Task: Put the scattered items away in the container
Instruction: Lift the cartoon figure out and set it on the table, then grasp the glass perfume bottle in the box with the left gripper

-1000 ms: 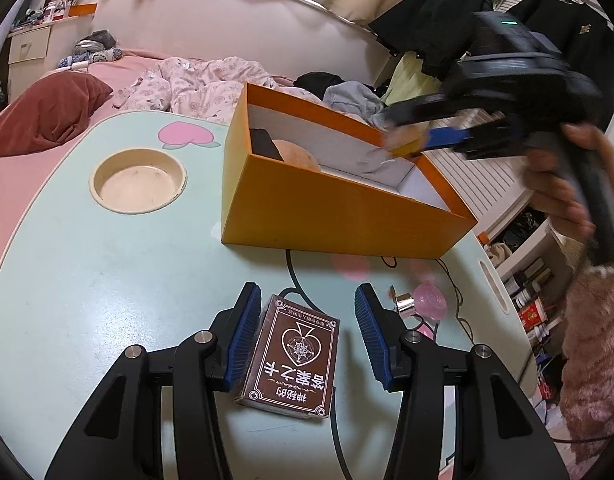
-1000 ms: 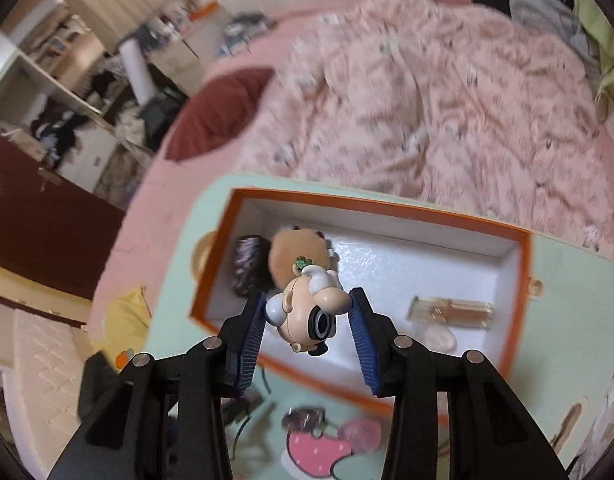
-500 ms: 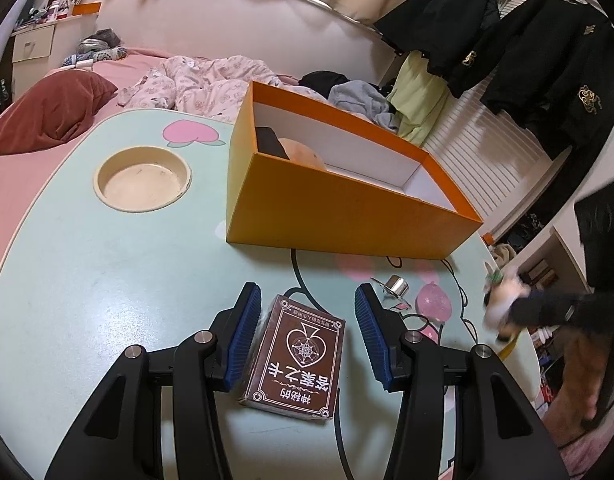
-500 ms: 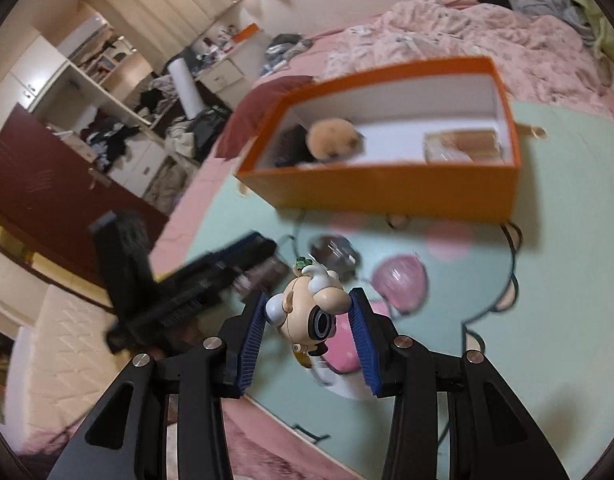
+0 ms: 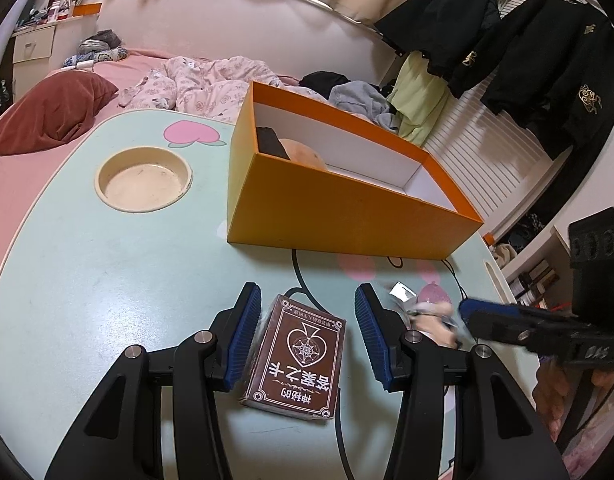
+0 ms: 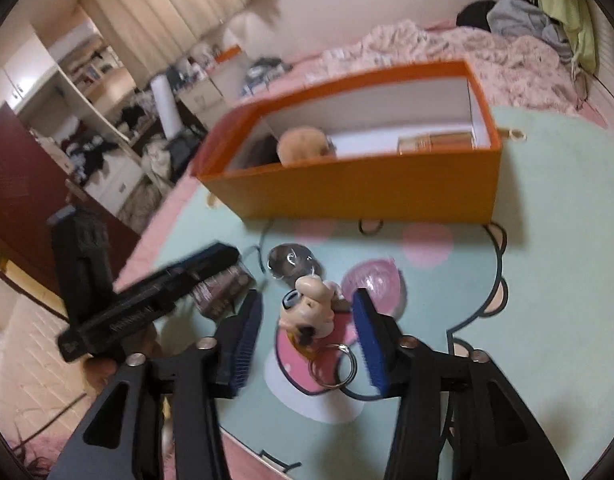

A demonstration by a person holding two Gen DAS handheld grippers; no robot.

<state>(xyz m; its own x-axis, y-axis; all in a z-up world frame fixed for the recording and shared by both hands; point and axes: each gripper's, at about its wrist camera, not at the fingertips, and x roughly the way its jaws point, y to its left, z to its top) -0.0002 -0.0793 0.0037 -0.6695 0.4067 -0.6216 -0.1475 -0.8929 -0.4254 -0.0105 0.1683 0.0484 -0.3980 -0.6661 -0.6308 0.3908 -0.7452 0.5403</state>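
A brown card box (image 5: 299, 356) lies on the mint table between the pads of my left gripper (image 5: 307, 332), which stands open around it. A small cartoon-figure keychain (image 6: 311, 312) rests on the table between the pads of my right gripper (image 6: 307, 298). Its jaws are opening and the pads stand clear of the figure. In the left wrist view one of the right gripper's fingers (image 5: 491, 314) shows at the right, with the figure blurred beside it. The orange box (image 6: 367, 192) (image 5: 347, 216) stands behind, holding a tan plush ball, a dark item and a clear bottle.
A pink round object (image 6: 373, 284) and a shiny clear one (image 6: 291, 260) lie just beyond the keychain. The table has a round cup recess (image 5: 143, 180) at the left. A bed with a pink quilt and a red pillow (image 5: 55, 116) lies behind; dark clothes hang at the right.
My right gripper came from above the orange box down to the table's near side with the figure. Its jaws have widened and the figure now rests on the table. The left gripper kept still.
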